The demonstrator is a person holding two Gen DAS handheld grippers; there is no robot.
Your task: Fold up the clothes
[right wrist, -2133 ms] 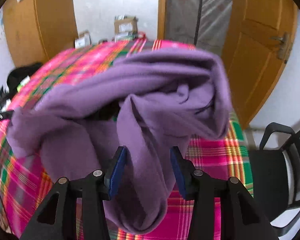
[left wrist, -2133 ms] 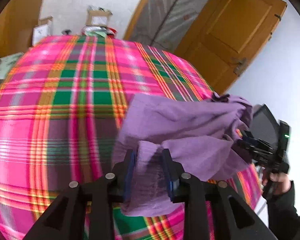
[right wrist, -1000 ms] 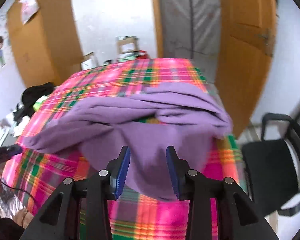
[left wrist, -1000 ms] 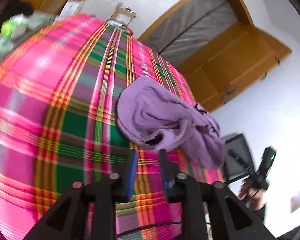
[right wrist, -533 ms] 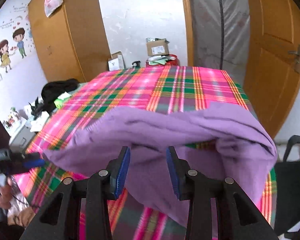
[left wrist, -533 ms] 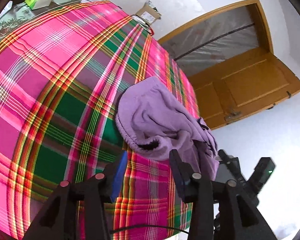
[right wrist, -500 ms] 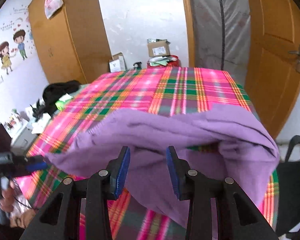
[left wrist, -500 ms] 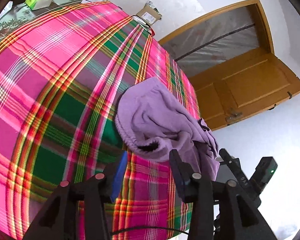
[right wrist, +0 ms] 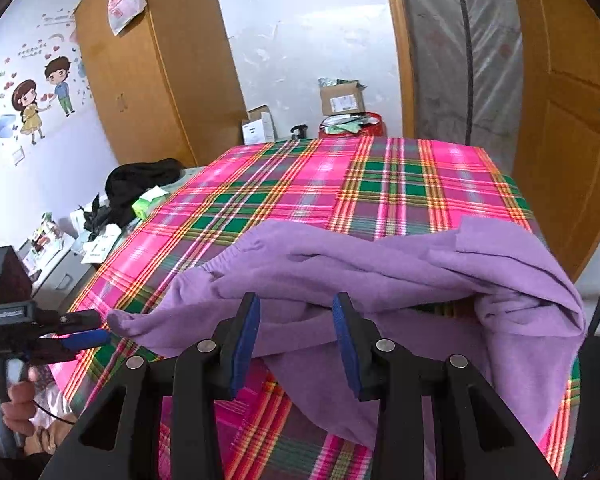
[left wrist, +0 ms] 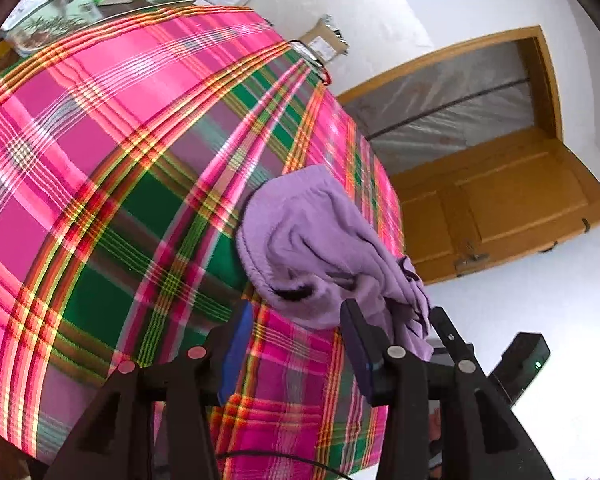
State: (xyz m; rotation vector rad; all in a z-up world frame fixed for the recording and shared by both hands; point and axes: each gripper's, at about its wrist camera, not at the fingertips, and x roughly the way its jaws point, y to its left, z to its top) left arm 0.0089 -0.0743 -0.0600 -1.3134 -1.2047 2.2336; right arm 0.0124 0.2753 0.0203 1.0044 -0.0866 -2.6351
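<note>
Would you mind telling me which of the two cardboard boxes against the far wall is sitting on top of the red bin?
It is the brown box nearer the doorway, resting on the red bin. The white box sits lower, towards the wardrobe.

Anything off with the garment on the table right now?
Yes. The purple garment lies crumpled, not flat, near the corner of the plaid tablecloth; one side droops over the table edge. Neither gripper grips it.

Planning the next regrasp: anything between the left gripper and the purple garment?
Nothing visible. The left gripper, its jaws just opened and empty, sits right at the near edge of the purple garment, with only bare plaid tablecloth below the gap.
</note>
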